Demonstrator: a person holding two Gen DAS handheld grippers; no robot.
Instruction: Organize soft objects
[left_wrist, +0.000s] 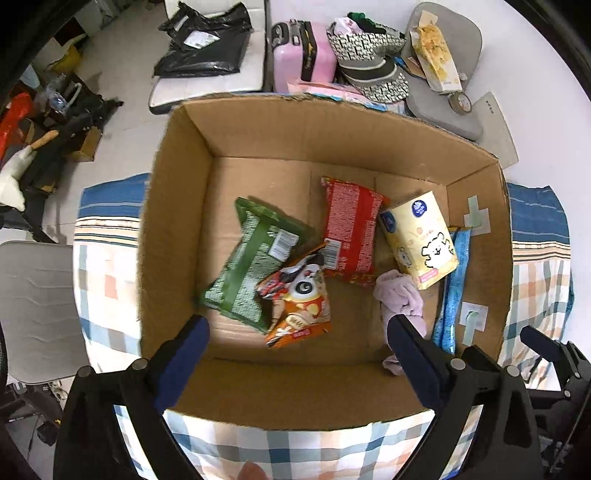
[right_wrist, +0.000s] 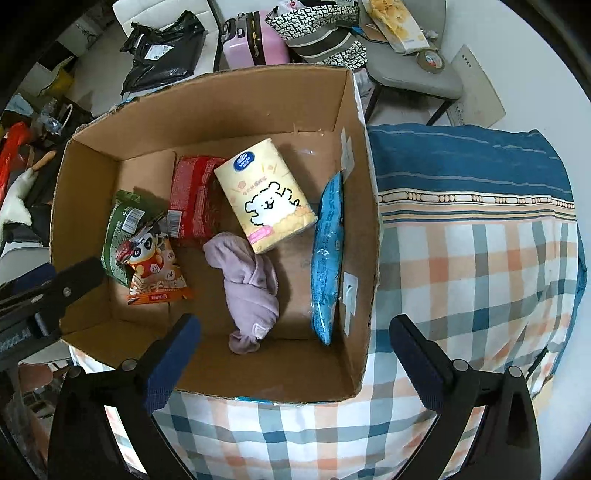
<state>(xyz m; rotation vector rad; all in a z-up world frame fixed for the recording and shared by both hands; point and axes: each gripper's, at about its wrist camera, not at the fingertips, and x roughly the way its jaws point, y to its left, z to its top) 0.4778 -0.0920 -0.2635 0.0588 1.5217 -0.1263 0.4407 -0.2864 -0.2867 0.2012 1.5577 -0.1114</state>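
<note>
Both grippers — left (left_wrist: 297, 334), right (right_wrist: 295, 334) — hang wide and empty above the box (right_wrist: 354, 236). The sock (right_wrist: 249, 280) lies inside beside crinkly packets — a grab may snag one.

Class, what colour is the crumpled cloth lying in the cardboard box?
Pale lilac cloth, clearest in the right wrist view.

Lighting: even, bright, indoor. Soft shadow lay inside the cardboard box (left_wrist: 177, 206) along its left wall. Mild glare showed on the pale floor (left_wrist: 122, 74). Fisheye bending and black vignette at corners; centre sharp.
</note>
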